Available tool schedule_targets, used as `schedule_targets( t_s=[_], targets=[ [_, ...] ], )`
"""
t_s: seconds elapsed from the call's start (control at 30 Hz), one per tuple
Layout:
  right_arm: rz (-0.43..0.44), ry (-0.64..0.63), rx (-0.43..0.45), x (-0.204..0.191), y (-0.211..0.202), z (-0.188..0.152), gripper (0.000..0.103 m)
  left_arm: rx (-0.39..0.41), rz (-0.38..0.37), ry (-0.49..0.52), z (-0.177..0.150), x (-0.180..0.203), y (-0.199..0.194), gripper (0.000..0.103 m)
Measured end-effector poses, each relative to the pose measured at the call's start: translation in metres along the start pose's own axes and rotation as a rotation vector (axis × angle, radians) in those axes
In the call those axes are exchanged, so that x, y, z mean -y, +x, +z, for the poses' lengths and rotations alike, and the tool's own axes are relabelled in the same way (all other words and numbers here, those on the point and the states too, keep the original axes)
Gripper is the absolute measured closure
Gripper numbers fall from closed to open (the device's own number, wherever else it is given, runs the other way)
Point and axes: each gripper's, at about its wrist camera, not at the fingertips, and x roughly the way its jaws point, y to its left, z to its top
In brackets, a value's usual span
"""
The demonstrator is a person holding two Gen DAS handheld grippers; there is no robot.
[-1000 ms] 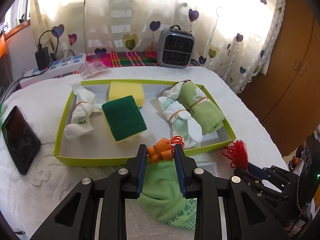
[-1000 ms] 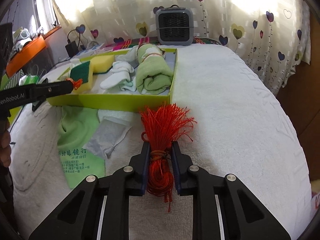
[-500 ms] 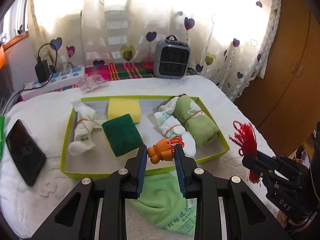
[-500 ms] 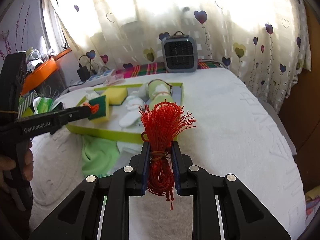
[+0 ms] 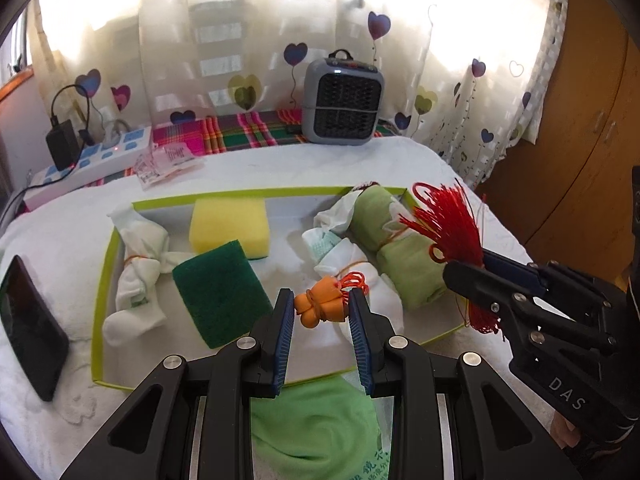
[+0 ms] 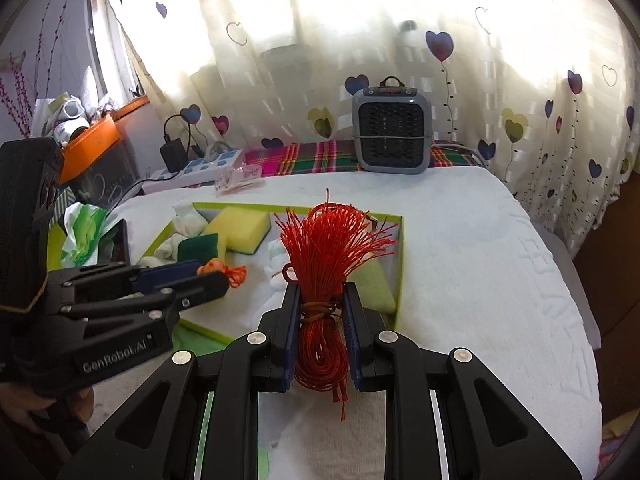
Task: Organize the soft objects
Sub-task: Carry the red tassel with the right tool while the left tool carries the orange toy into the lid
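Your right tongs (image 6: 320, 312) pinch the limp, light red tassel (image 6: 328, 244) at its bound waist, the firmest spot, while your left tongs (image 5: 322, 312) squeeze the squashy orange knot (image 5: 320, 308).

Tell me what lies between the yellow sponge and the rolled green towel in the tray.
In the left wrist view, a banded white sock bundle lies between the yellow sponge and the green towel roll.

Sunlit heart-print curtains (image 5: 280, 40), wooden wardrobe (image 5: 580, 120) right, white-covered bed (image 6: 480, 240).
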Motion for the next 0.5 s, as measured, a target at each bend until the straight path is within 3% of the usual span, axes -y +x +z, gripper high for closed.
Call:
schedule_targets(
  t_s=[0.5],
  targets=[
    [0.042,-0.019,-0.081,-0.007,0.051,0.013,0.082,-0.05,0.043,0.003,-0.002,-0.008,0.028,0.077]
  ],
)
